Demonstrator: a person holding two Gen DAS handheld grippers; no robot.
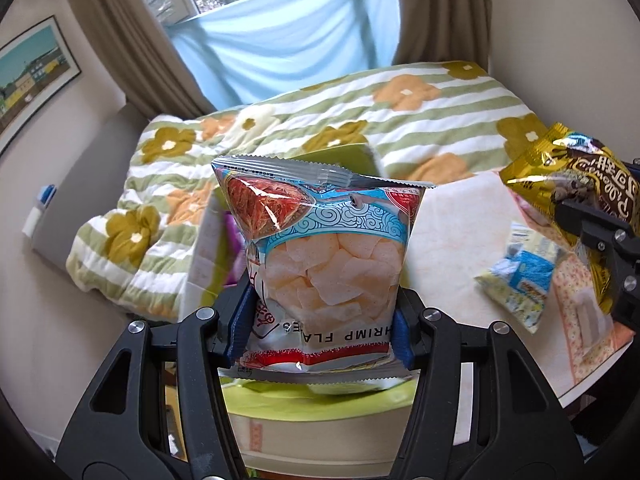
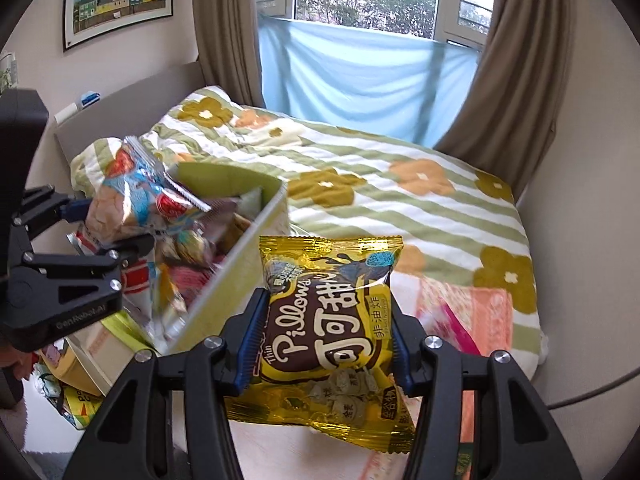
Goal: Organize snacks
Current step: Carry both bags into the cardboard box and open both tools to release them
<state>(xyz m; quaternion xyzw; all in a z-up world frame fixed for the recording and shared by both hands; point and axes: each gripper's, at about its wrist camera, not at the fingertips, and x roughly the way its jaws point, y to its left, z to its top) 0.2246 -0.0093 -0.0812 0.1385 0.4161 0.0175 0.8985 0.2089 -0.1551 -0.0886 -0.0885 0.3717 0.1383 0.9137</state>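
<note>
The left gripper [image 1: 320,312] is clamped on a shrimp flakes bag [image 1: 324,248], its blue pads [image 1: 242,320] pressing both sides of the bag's lower half, which carries the upside-down lettering. The bag stands upright between the fingers, held in the air above a green box [image 2: 240,240] that sits at the near left edge of the bed [image 1: 440,120]. In the right wrist view the same bag [image 2: 136,196] hangs over the open top of the box, which is already packed with mixed snack packets [image 2: 192,256]. The right gripper [image 2: 324,340] is closed on a gold Pillows bag [image 2: 332,328], pads squeezing its two sides at mid-height; the bag is tilted slightly and held clear of the surface, just to the right of the box's long wall. From the left wrist view this gold bag [image 1: 568,184] appears at the right edge, with the right gripper's black body [image 1: 608,248] under it. A blue and yellow packet [image 1: 520,280] lies on a pale cloth [image 1: 460,240] spread over the near part of the bed, and a pink packet [image 2: 452,320] lies near the bed's right edge. A striped flower quilt [image 2: 400,184] covers the rest of the bed up to the curtained window [image 2: 360,0]. More boxes and packets [image 2: 80,368] sit low at the left beside the box.
</note>
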